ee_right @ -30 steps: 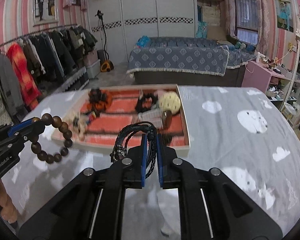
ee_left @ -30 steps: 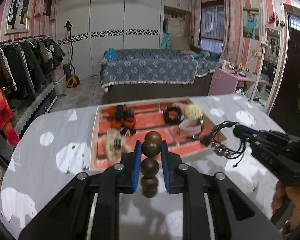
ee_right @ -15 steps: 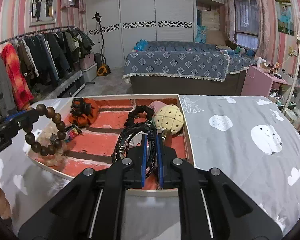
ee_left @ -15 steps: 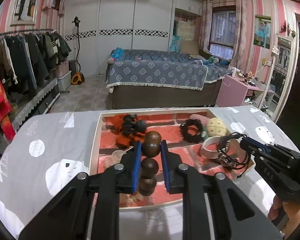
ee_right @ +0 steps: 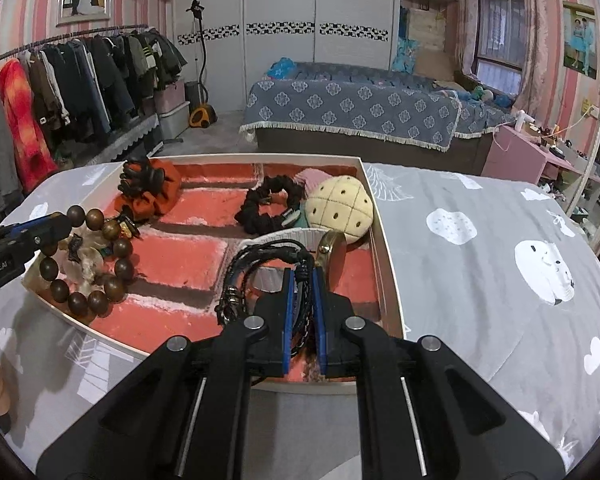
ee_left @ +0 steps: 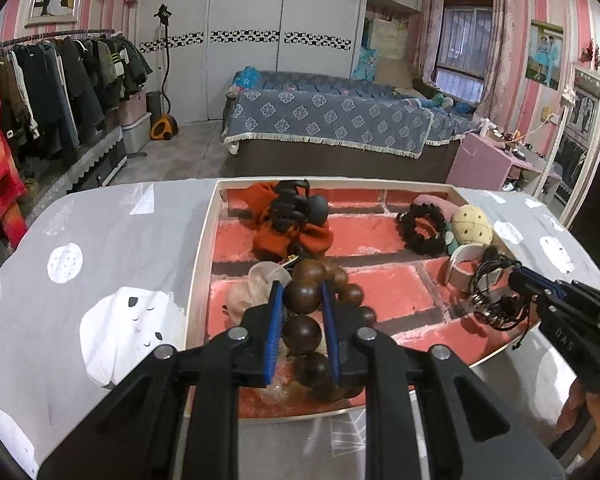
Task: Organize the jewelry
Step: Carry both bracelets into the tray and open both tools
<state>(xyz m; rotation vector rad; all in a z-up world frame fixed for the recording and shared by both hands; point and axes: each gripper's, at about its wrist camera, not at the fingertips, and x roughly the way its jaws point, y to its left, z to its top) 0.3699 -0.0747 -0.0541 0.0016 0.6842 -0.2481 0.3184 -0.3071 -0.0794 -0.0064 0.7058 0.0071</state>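
Note:
My left gripper [ee_left: 300,292] is shut on a brown wooden bead bracelet [ee_left: 303,297] and holds it over the near left part of the tray [ee_left: 202,264]; the same bracelet shows in the right wrist view [ee_right: 112,264]. My right gripper [ee_right: 300,280] is shut on a black braided cord bracelet [ee_right: 260,264] over the tray's near right part; it also shows in the left wrist view [ee_left: 496,300]. The tray has a white rim [ee_right: 388,264] and a red brick-pattern floor.
In the tray lie an orange scrunchie with a black claw clip [ee_left: 292,220], a black scrunchie [ee_right: 270,204], a cream plush ball [ee_right: 342,208], a white band [ee_right: 296,236] and pale clear trinkets [ee_left: 256,284]. The table has a grey cloth [ee_right: 500,240]. A bed and a clothes rack stand beyond.
Both grippers have moved forward and down from the table's near side to over the tray, each still holding its bracelet.

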